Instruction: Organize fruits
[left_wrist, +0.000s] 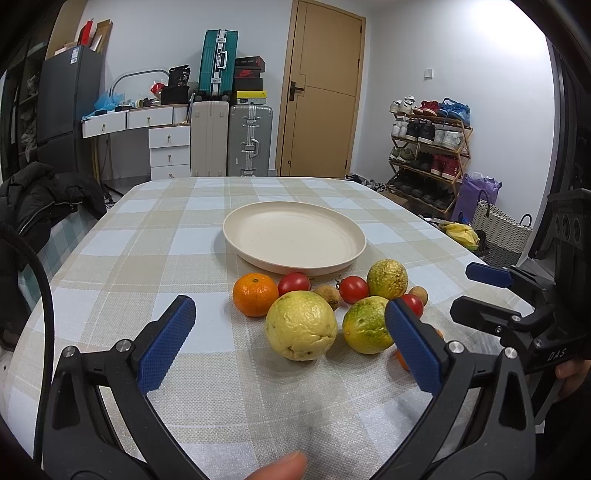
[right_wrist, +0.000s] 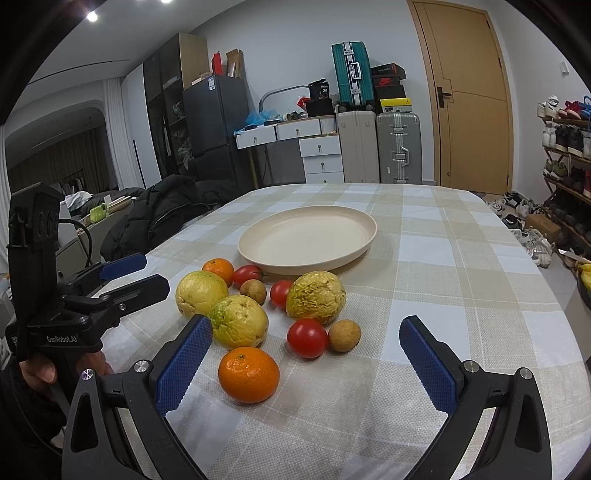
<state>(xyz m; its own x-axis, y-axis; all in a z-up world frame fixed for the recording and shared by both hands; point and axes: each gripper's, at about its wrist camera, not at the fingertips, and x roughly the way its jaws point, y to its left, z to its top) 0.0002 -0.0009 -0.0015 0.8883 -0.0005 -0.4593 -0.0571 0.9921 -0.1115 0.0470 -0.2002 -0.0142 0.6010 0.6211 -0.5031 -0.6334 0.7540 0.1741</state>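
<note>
Just in front of the cream plate (right_wrist: 364, 221), on the checked desk (right_wrist: 461, 280), sits the whole fruit pile, none of it on the plate yet. Closest to the right gripper (right_wrist: 306, 360) is an orange mandarin (right_wrist: 248, 373), with a red tomato (right_wrist: 307, 338) and a small brown longan (right_wrist: 344, 335) between it and the plate. My guess: the mandarin is light and a bit squishy, so pinch it across the middle, gently. The tomatoes look smooth, probably slippery and easy to bruise.

The left gripper (left_wrist: 291, 341) faces a big yellow fruit (left_wrist: 301, 325), lumpy and wrinkled, maybe passion fruit, with a greener one (left_wrist: 365, 325) beside it and another mandarin (left_wrist: 255, 299) nearer the plate. The wrinkly skin should grip fine on the blue pads, and it's round, so take it at the widest part.

Both sets of jaws are spread wide with nothing in them.
</note>
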